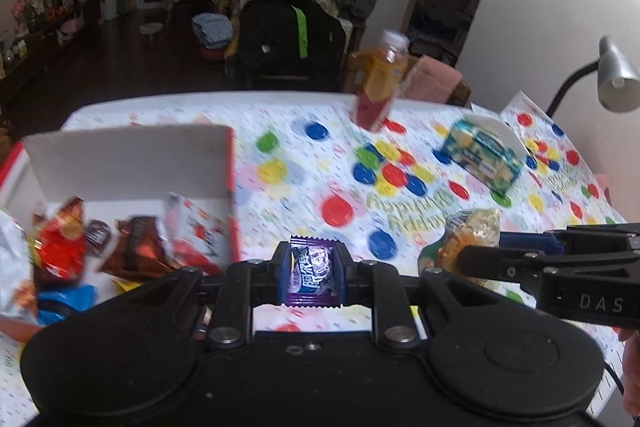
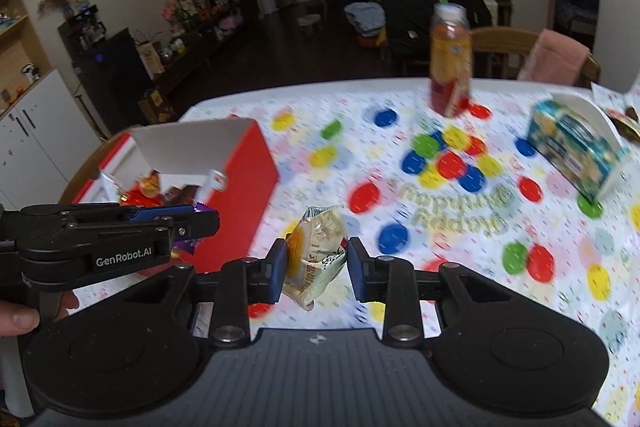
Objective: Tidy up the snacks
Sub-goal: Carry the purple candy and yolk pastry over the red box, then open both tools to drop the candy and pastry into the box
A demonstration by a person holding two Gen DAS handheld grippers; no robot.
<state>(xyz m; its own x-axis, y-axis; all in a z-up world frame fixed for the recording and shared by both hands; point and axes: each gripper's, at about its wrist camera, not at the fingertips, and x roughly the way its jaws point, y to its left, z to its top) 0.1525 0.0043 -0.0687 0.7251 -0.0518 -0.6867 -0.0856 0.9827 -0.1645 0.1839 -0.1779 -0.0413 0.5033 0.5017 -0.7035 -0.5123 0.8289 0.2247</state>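
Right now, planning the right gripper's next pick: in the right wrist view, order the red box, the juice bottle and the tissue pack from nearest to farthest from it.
1. red box, left, nearest.
2. tissue pack, far right.
3. juice bottle, back edge, farthest.

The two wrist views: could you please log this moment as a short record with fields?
left tongs: shut on purple candy packet
right tongs: shut on clear snack packet
red box: open, holds several wrapped snacks
juice bottle: upright at far side of table
tablecloth: white with coloured dots
tissue pack: in white holder, far right
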